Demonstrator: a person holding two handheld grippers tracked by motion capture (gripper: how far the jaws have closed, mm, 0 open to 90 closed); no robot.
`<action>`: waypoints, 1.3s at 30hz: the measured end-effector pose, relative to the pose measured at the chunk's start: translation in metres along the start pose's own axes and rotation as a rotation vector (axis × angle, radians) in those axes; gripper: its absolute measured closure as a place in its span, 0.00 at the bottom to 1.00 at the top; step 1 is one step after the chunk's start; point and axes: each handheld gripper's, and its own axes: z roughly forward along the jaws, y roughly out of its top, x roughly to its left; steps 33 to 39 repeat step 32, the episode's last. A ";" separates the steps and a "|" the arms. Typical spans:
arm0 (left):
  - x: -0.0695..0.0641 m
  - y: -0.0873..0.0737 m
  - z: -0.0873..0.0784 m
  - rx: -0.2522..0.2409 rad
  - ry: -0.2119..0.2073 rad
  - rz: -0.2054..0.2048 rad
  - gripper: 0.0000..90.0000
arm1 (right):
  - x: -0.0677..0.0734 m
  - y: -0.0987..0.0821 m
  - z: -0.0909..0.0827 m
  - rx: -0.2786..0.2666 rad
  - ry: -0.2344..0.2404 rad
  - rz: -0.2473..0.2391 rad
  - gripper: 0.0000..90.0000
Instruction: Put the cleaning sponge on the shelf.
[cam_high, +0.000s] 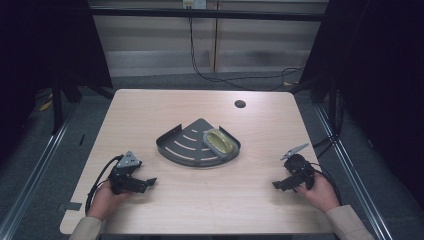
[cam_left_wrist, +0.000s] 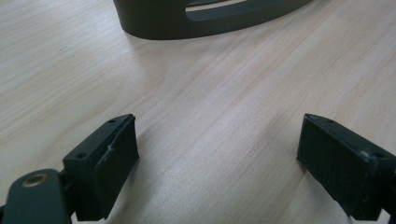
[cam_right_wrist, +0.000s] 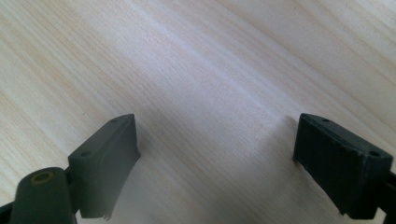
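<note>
On pale woodgrain table (cam_high: 150, 110), dark slotted fan-shaped tray (cam_high: 182, 145) holds yellowish ring (cam_high: 219, 140).

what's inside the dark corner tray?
A yellowish ring-shaped object lies in the corner tray, toward its right end. The rest of the tray floor shows curved slots. What lies under the ring is covered.

A pale wood-grain counter (cam_high: 150, 107) with fine straight streaks and one small black round hole (cam_high: 240, 104). A dark grey fan-shaped tray (cam_high: 176, 140) with curved slots showing pale wood through them. In it, a yellowish-green translucent ring (cam_high: 218, 141). Left gripper (cam_high: 145, 184) and right gripper (cam_high: 281, 185) are black, each topped by a grey plate. Beige sleeves (cam_high: 350, 223).
</note>
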 end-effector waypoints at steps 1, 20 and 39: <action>0.000 0.000 0.000 -0.001 -0.001 0.000 0.13 | 0.000 -0.001 0.000 -0.007 -0.003 -0.005 0.12; 0.000 0.000 0.000 -0.001 -0.003 -0.002 0.13 | 0.001 -0.031 0.003 -0.240 -0.014 0.005 0.10; 0.000 0.000 0.000 -0.002 -0.002 -0.001 0.13 | 0.001 -0.034 0.005 -0.277 -0.019 0.018 0.10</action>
